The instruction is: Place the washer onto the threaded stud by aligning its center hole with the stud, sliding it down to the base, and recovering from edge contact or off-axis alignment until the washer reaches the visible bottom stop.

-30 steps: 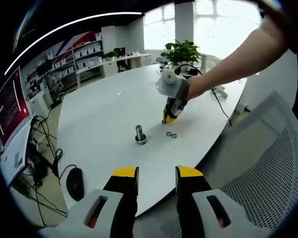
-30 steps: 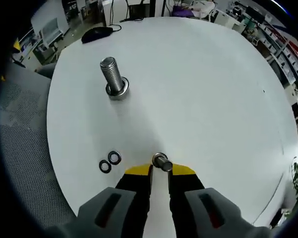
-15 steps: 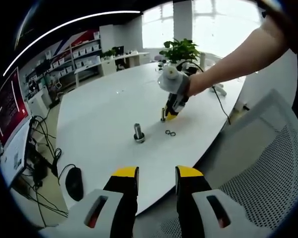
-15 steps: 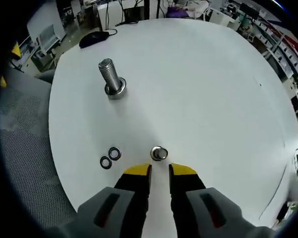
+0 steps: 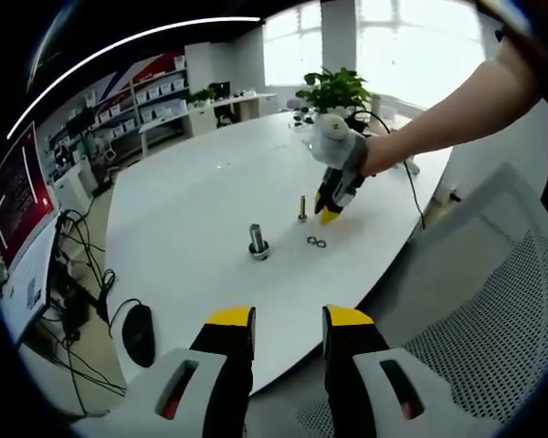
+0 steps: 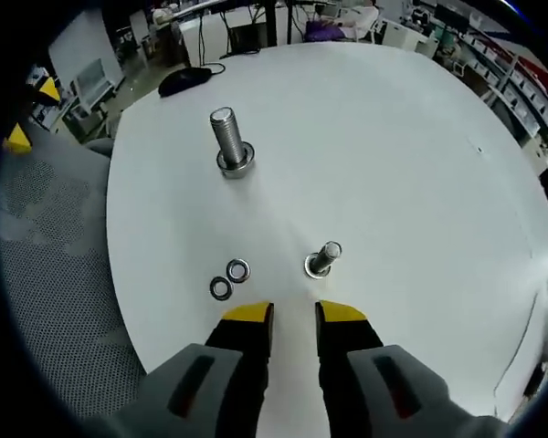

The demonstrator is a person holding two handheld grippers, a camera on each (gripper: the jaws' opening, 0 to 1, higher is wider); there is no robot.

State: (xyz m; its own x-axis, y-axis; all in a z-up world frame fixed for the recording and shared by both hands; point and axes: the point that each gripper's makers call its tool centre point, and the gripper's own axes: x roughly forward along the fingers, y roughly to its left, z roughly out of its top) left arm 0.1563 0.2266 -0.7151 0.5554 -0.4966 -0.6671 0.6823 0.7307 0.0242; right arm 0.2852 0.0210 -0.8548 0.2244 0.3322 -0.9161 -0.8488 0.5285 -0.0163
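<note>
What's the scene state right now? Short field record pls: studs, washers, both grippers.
surface: white table
large stud: upright, collar at its base
small stud: upright, just ahead of right gripper
washers: two loose, flat on the table, side by side, left of the small stud in right gripper view
right gripper: open, holds nothing
left gripper: open, holds nothing, off the table edge
washer on stud: none yet
</note>
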